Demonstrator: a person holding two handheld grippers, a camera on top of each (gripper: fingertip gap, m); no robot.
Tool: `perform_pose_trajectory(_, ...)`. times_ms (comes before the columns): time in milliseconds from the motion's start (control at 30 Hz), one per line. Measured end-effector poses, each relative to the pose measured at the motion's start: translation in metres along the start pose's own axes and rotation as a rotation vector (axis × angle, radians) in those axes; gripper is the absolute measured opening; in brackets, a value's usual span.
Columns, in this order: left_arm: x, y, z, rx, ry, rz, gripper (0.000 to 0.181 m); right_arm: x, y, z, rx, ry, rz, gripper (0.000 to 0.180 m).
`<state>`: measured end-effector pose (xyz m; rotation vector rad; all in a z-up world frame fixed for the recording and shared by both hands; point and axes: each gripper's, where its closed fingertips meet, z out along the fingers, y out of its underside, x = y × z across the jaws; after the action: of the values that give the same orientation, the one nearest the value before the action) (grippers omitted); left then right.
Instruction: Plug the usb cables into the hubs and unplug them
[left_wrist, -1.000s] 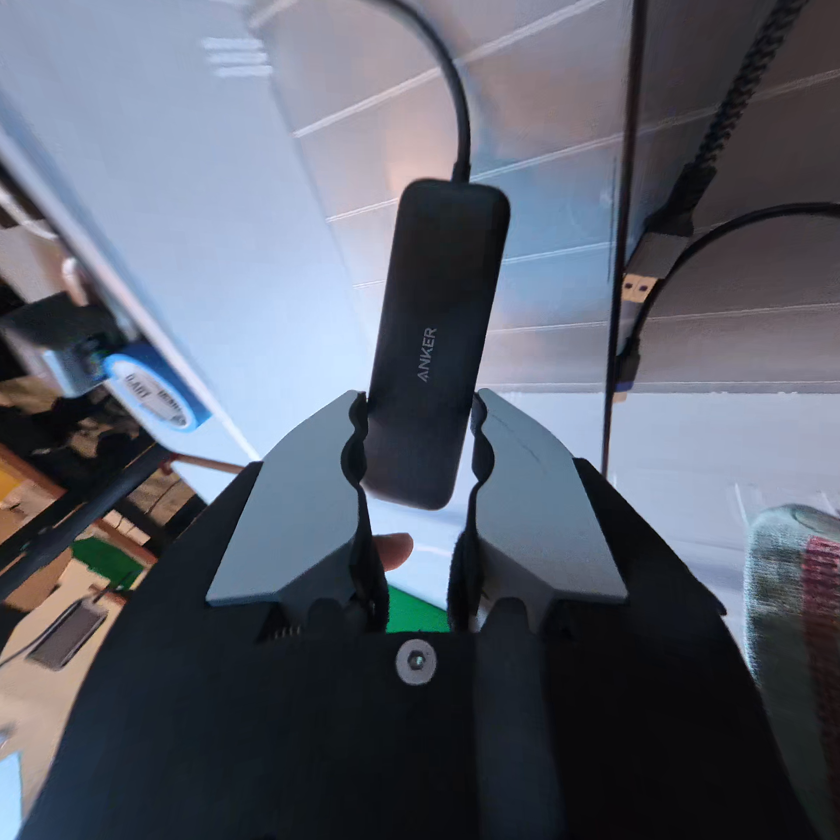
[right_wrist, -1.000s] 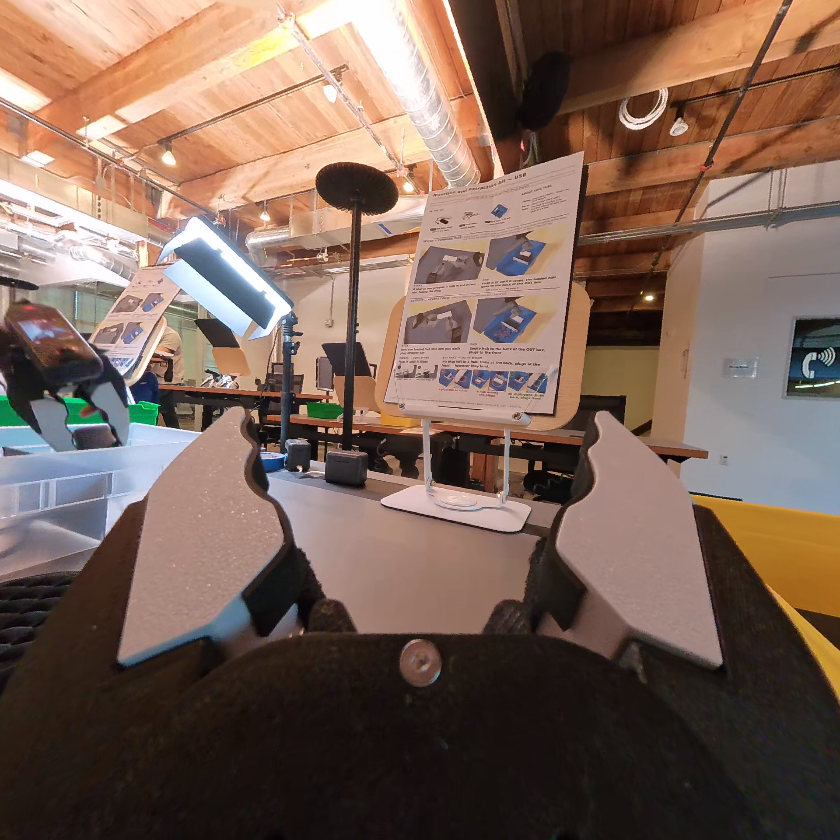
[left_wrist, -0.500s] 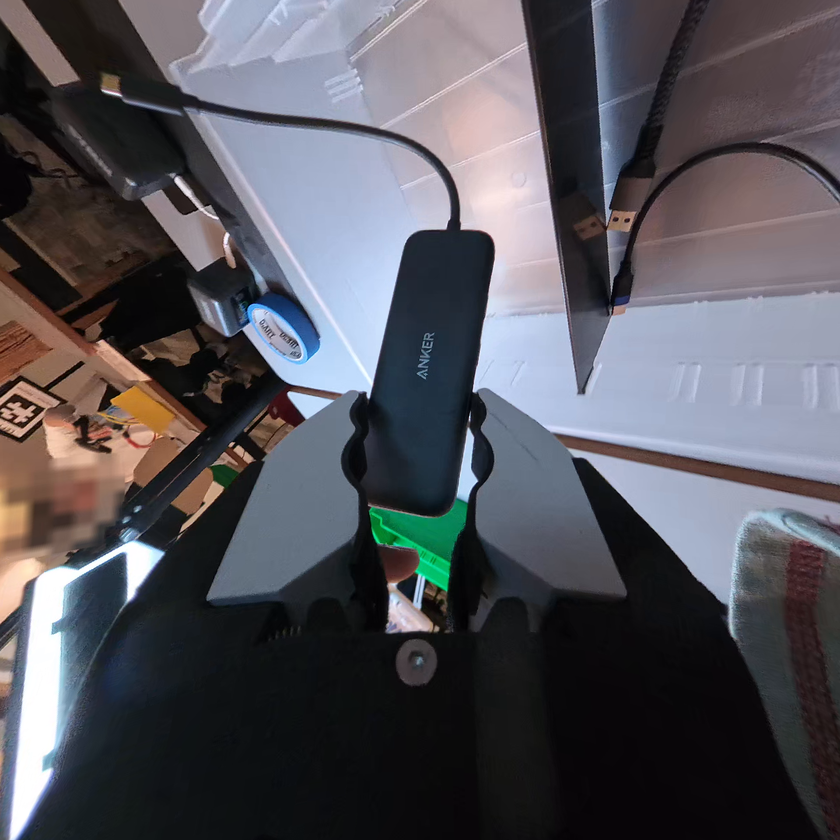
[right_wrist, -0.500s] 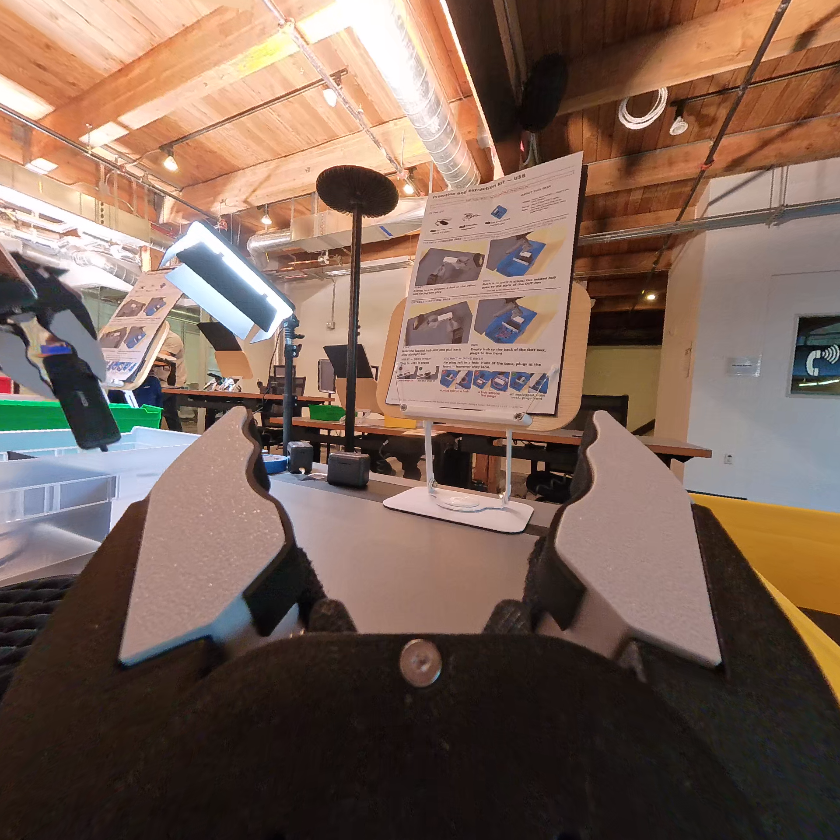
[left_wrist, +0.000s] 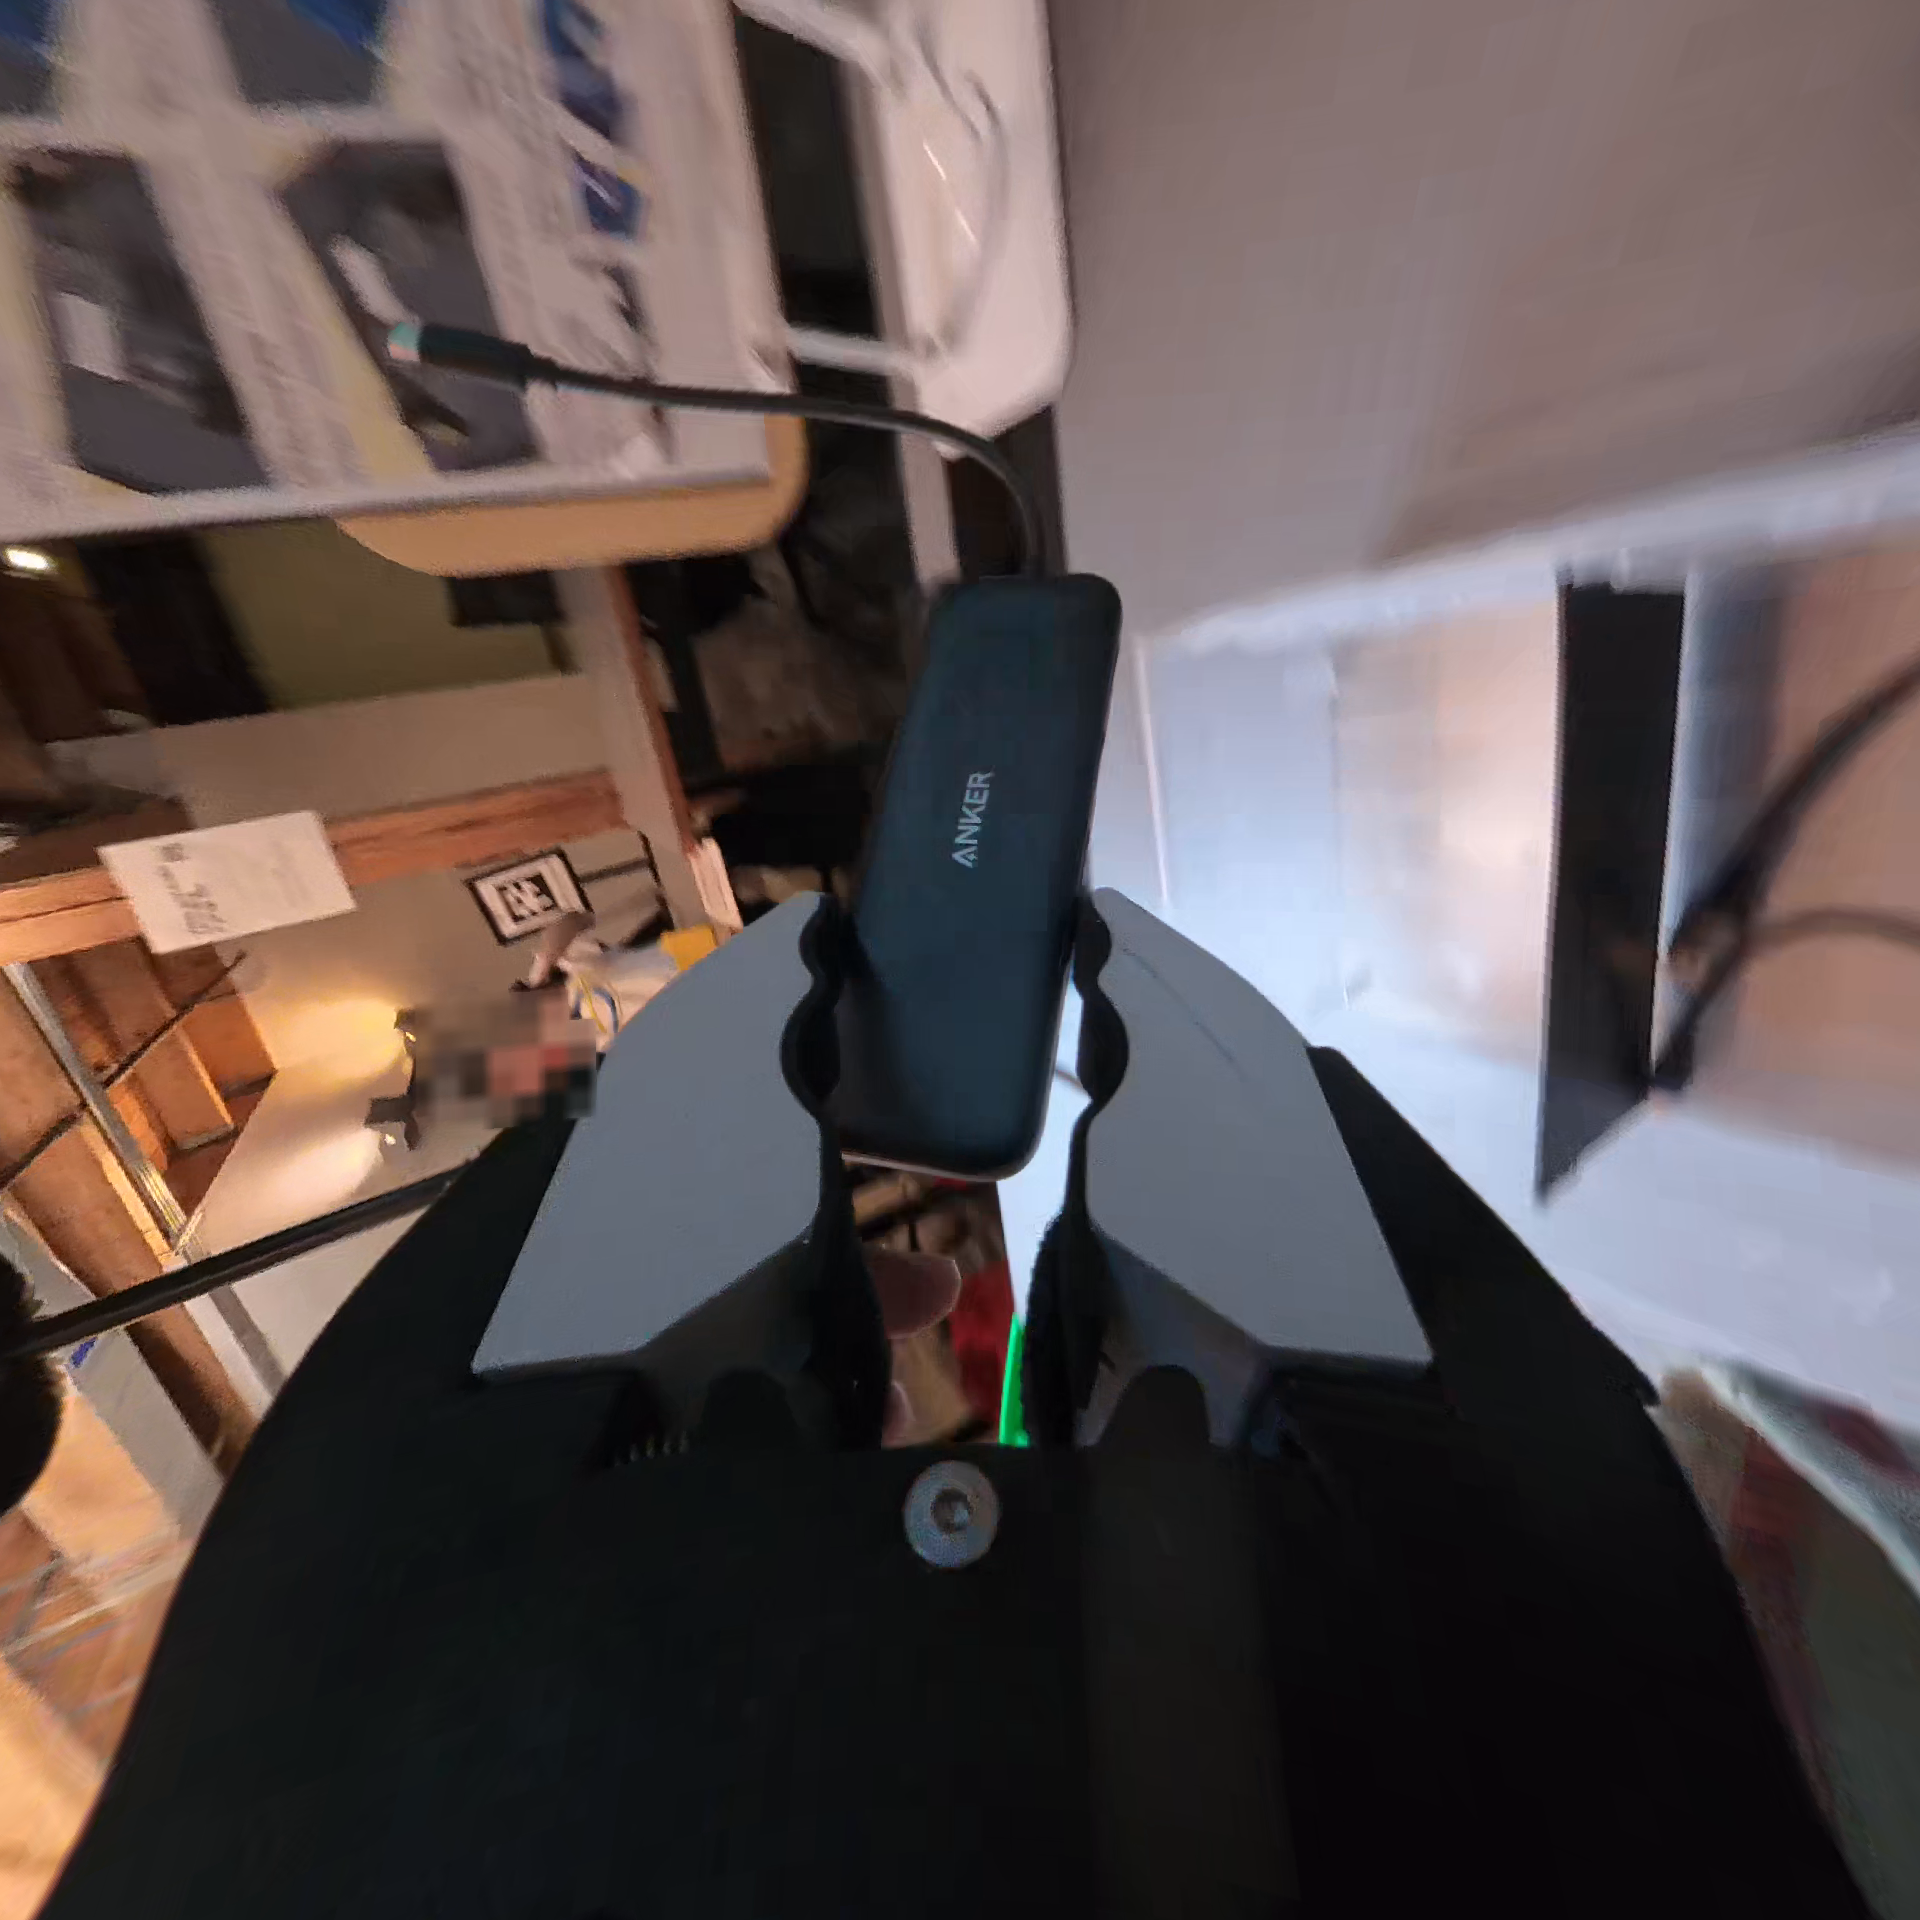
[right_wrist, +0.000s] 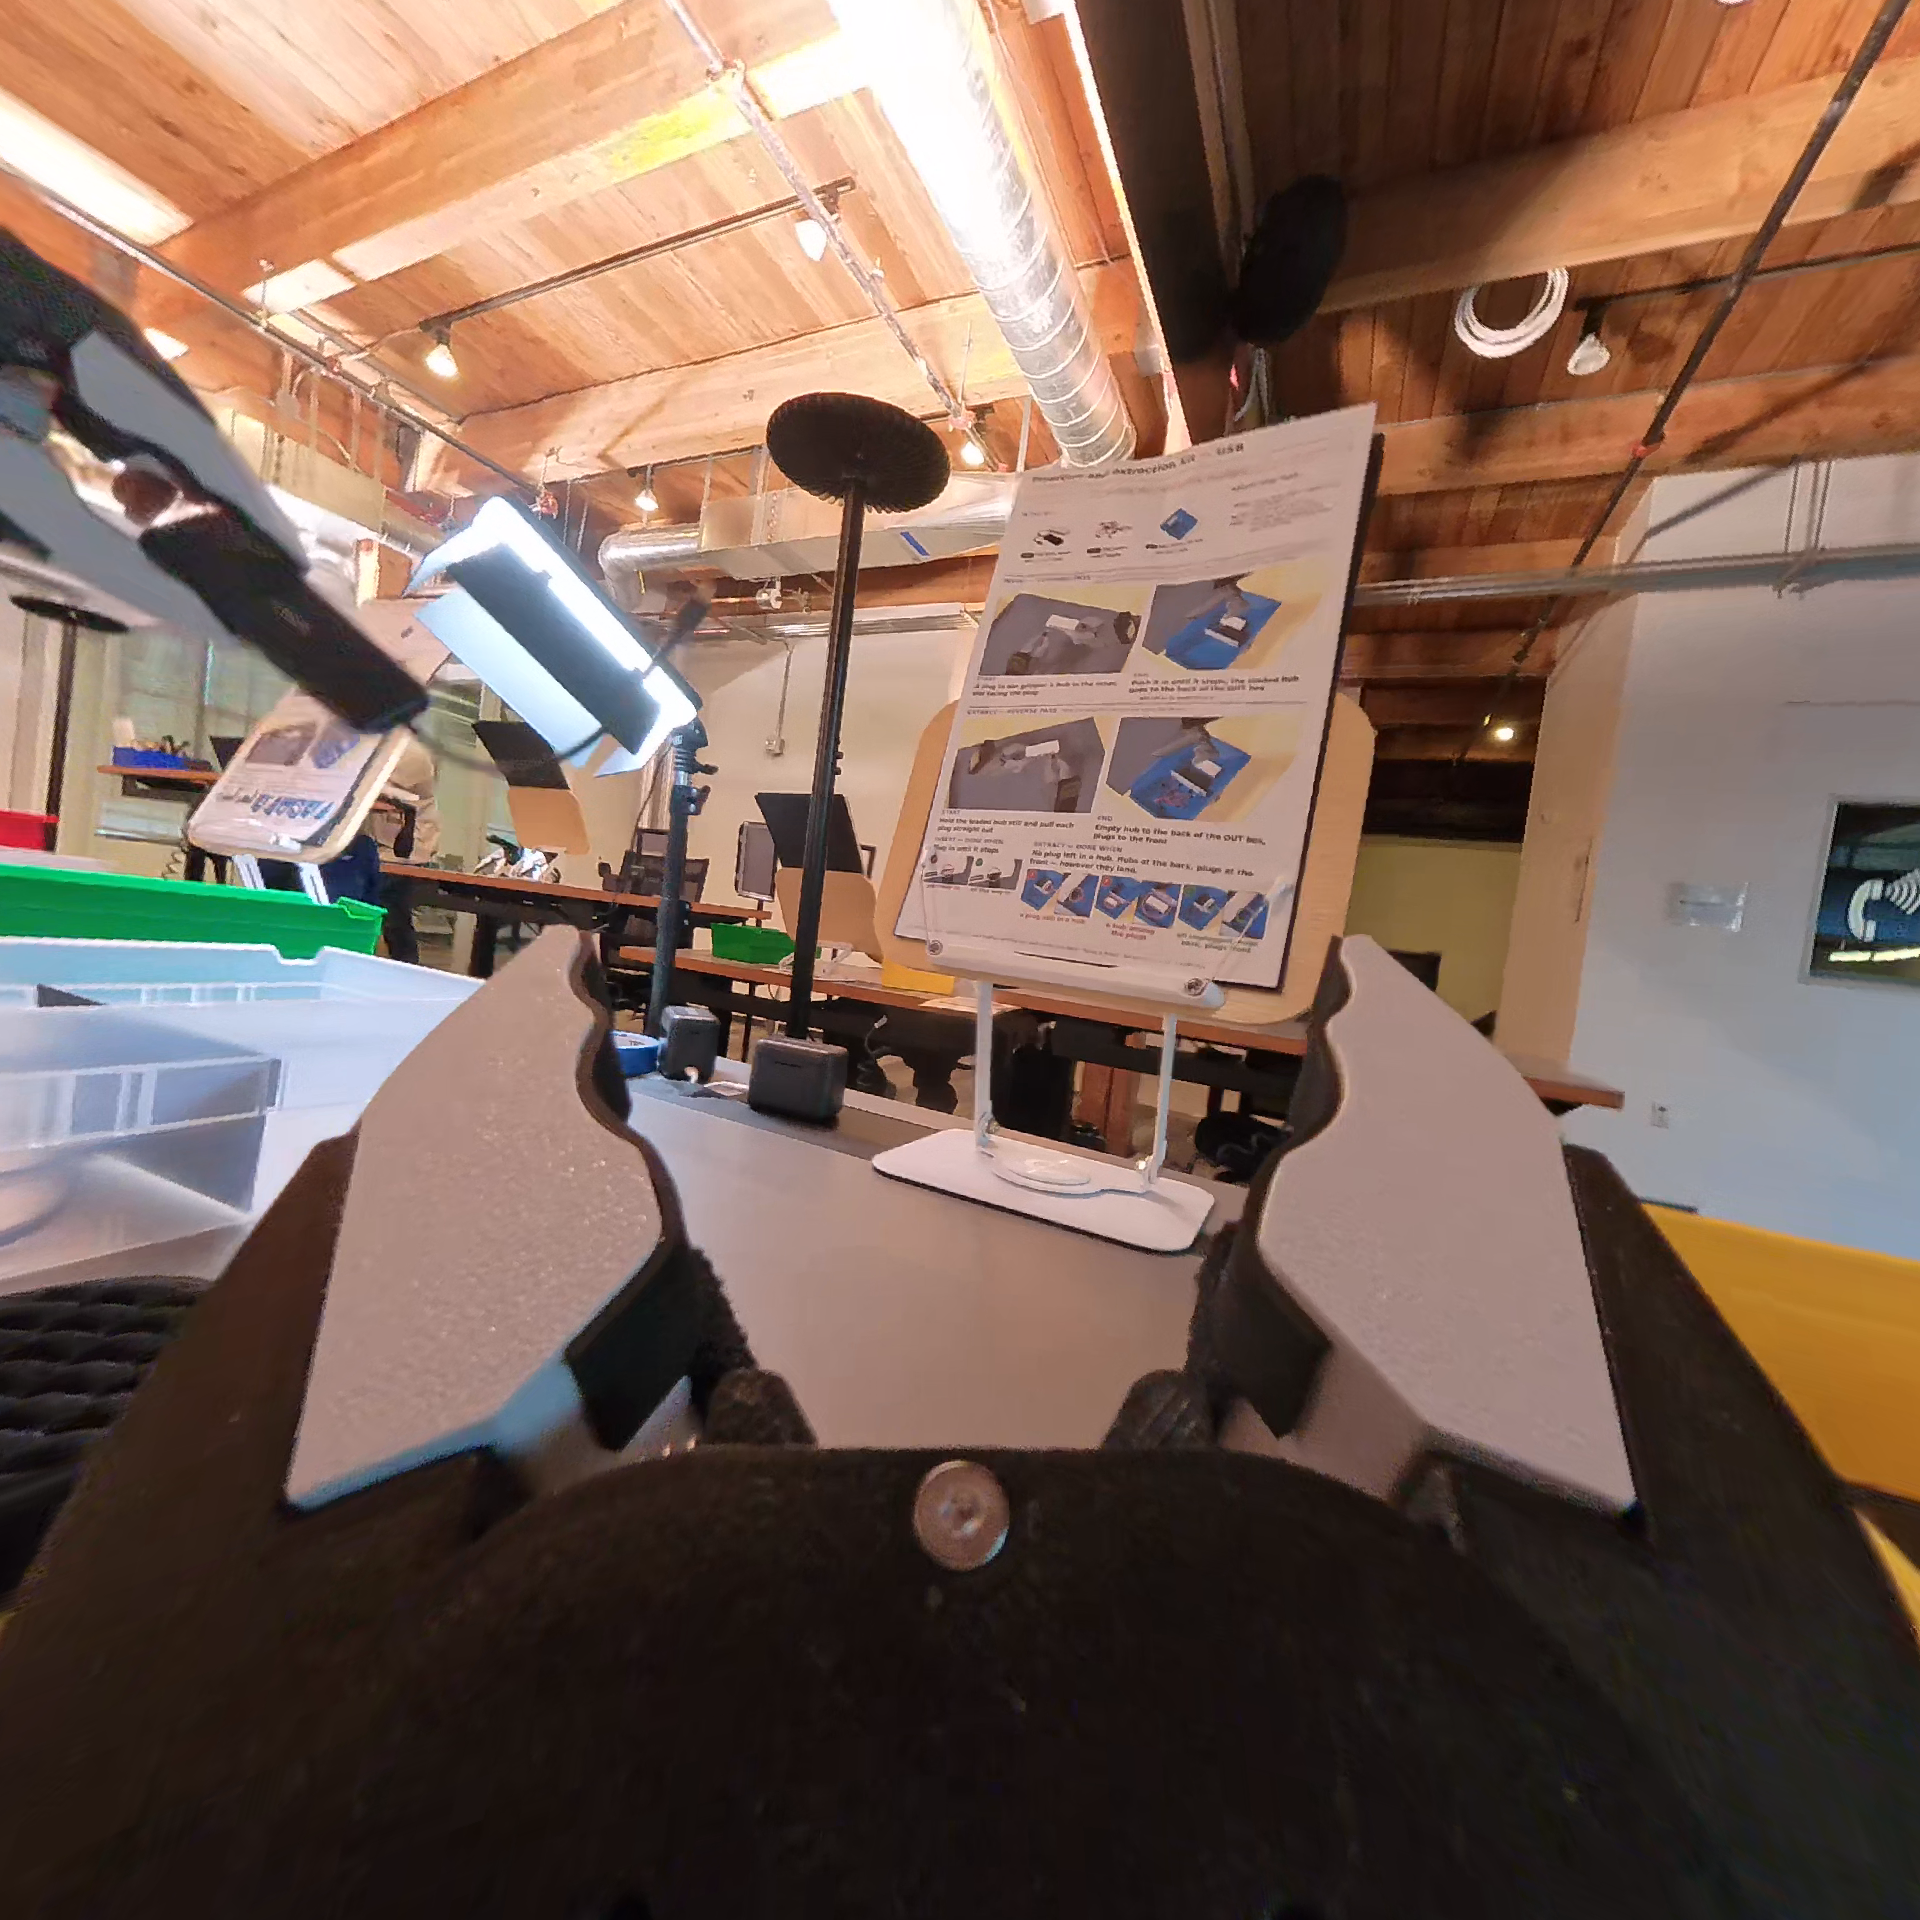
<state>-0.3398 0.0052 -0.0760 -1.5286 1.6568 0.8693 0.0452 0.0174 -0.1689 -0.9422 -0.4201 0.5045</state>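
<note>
The left gripper (left_wrist: 951, 1023) is clenched on the black hub (left_wrist: 971, 883), its two grey fingers (left_wrist: 696, 1122) pressing the hub's long sides. The near end of the hub sits just inside the fingertips, and the rest sticks straight out ahead of the claw. From the hub's far end a thin black cable (left_wrist: 748, 400) curves up and off to the claw's left, ending in a free plug (left_wrist: 416, 341) that touches nothing. Behind the fingers, a fingertip (left_wrist: 914, 1288) shows through the gap. To the claw's right lies a clear plastic bin (left_wrist: 1455, 727), blurred, with a dark cable (left_wrist: 1756, 862) inside it.

The right gripper (right_wrist: 956, 1122) is released, its fingers (right_wrist: 488, 1195) spread wide and holding nothing. Between them and just ahead lies the grey table (right_wrist: 914, 1278). Farther ahead, slightly right, an instruction sheet stands on a white stand (right_wrist: 1049, 1184). Up and to the claw's left the left gripper (right_wrist: 135, 509) shows in the air with the hub (right_wrist: 301, 634) in its grip, above a clear bin (right_wrist: 156, 1081).
</note>
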Motion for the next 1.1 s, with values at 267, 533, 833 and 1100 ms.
perform_pose_trajectory(267,0.019,-0.100,-0.001,0.447,-0.239,-0.243,0.043,-0.037,-0.018,0.003,0.058,-0.051,-0.501,0.115)
perform_pose_trajectory(533,0.068,-0.208,-0.007,0.831,-0.156,-0.495,0.043,-0.119,-0.030,0.005,0.188,-0.265,-1.274,0.090)
perform_pose_trajectory(833,0.118,-0.281,0.010,0.972,0.046,-0.551,0.042,-0.119,-0.018,0.007,0.115,-0.362,-1.549,0.017)
perform_pose_trajectory(1100,0.123,-0.289,0.014,0.969,-0.175,-0.455,0.064,-0.092,0.020,-0.014,-0.277,-0.665,-0.994,0.012)
